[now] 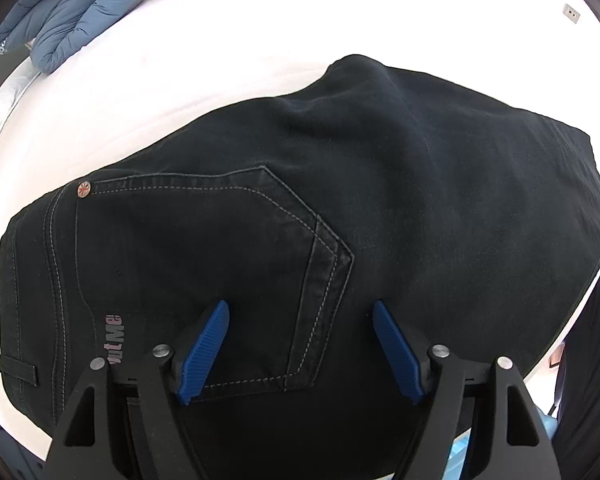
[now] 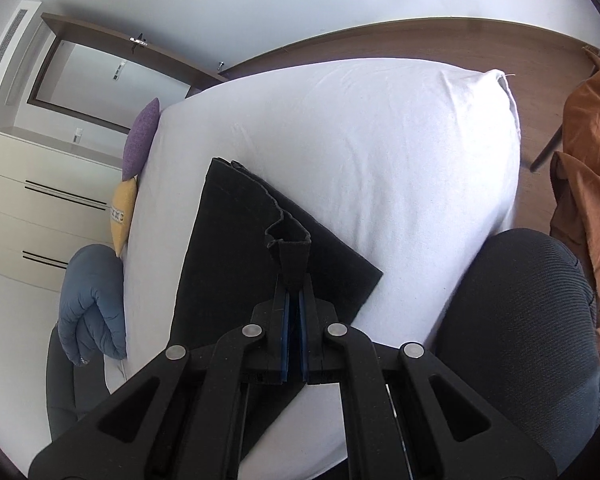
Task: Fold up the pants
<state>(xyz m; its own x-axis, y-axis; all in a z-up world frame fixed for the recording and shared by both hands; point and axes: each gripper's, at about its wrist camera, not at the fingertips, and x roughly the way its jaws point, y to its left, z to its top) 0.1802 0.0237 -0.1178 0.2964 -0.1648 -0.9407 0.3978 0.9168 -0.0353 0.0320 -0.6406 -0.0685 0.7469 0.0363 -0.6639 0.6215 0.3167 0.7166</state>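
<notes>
**Two grippers, one pair of black pants on the bed**

One white-sheeted bed (image 2: 380, 152) carries the black pants (image 1: 340, 200), which fill the left wrist view from 9 to 3 o'clock, back pocket (image 1: 204, 272) up. A folded blue duvet (image 1: 72, 12) lies at 11 o'clock. Left gripper (image 1: 301, 352) hovers over the pocket, its jaws spread wide and empty. Right gripper (image 2: 294, 312) has its jaws pinched tight on a raised pant hem (image 2: 290, 246), at 12 o'clock from its fingertips.

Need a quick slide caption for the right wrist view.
Right gripper shut on the hem of black pants, lifting it above the white bed.
</notes>
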